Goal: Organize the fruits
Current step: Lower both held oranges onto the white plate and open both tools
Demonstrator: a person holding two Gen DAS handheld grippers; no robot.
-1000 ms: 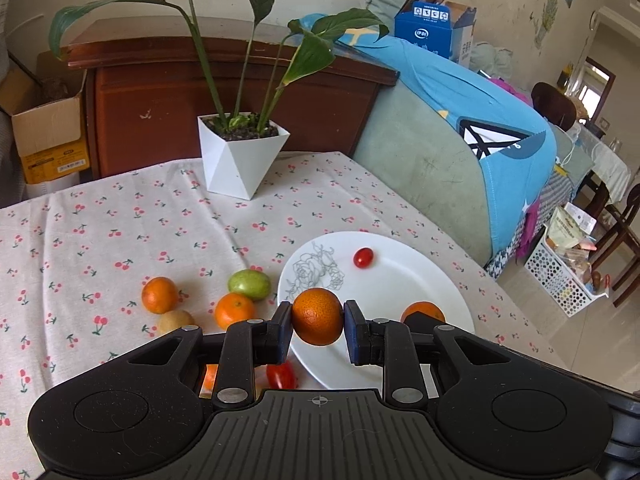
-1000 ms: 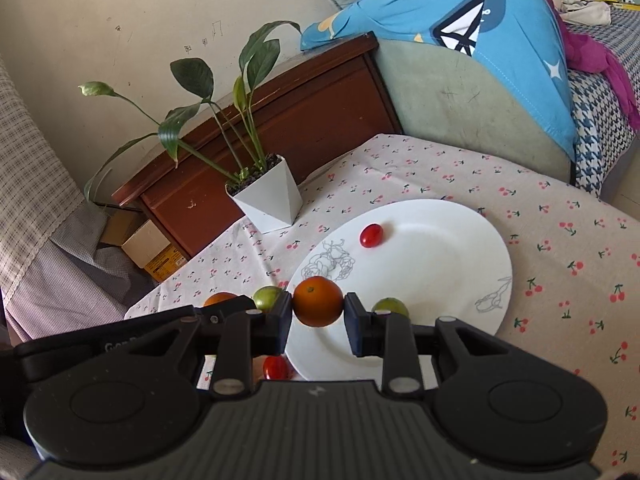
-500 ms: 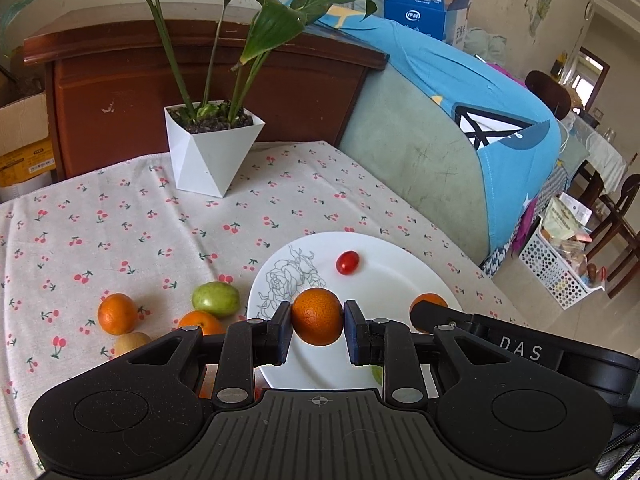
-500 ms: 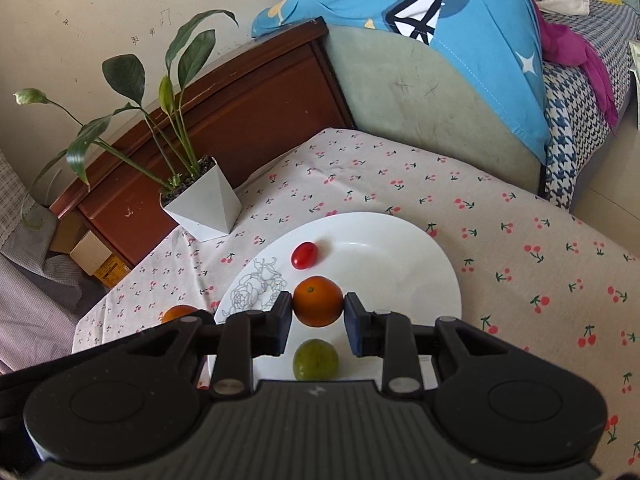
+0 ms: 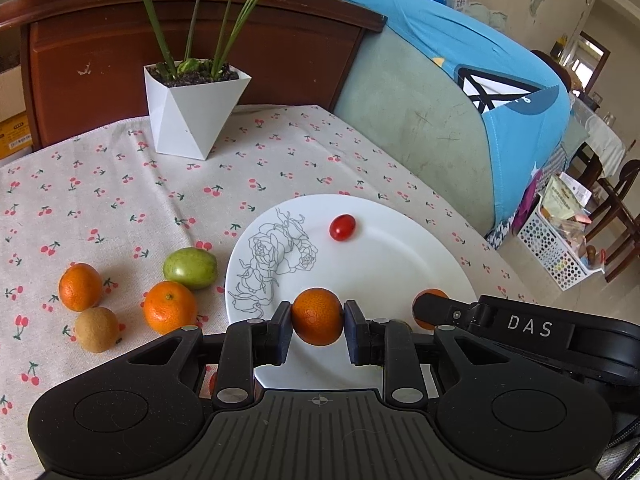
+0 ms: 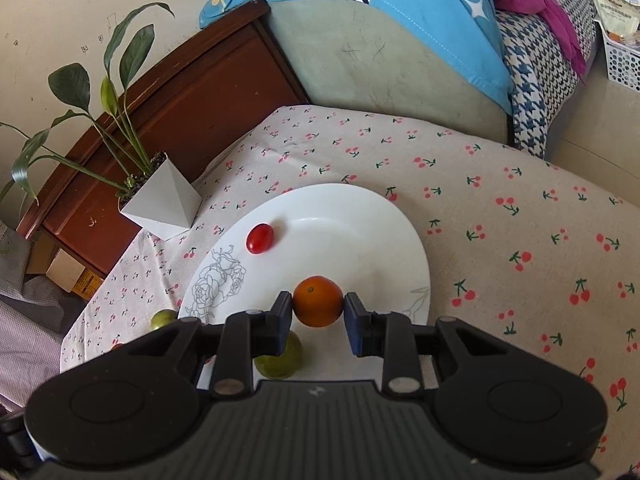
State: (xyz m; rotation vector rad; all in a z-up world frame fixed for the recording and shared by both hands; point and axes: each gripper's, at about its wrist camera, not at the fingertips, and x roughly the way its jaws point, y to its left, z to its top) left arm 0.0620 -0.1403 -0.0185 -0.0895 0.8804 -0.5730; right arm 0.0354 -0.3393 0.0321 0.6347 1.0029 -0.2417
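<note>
Two grippers, two oranges: we've got one fruit pinched in each.
Left gripper (image 5: pixel 317 330): jaws clamped on a small orange (image 5: pixel 317 316), held over the near edge of the white plate (image 5: pixel 384 264).
Right gripper (image 6: pixel 318 314): jaws squeezed on its own mandarin (image 6: pixel 318 301), also over the plate's near part; in the left view we see it poking in from the right with that fruit at its tip.
Under the right gripper: a green fruit (image 6: pixel 280 358) on the plate, partly hidden by a finger.
Plate: white with a rose line drawing on its left side, sitting on the cherry-print tablecloth (image 5: pixel 120 200).
On the plate, far side: one cherry tomato (image 5: pixel 342 227), well apart from the held fruit.
Left of the plate, on the cloth: a green plum (image 5: pixel 190 268) just beside the rim, two loose oranges (image 5: pixel 170 307) and a brownish round fruit (image 5: pixel 97 329).
Further back: a white angular pot with a leafy plant (image 5: pixel 194 114), then a dark wooden cabinet (image 5: pixel 100 60).
</note>
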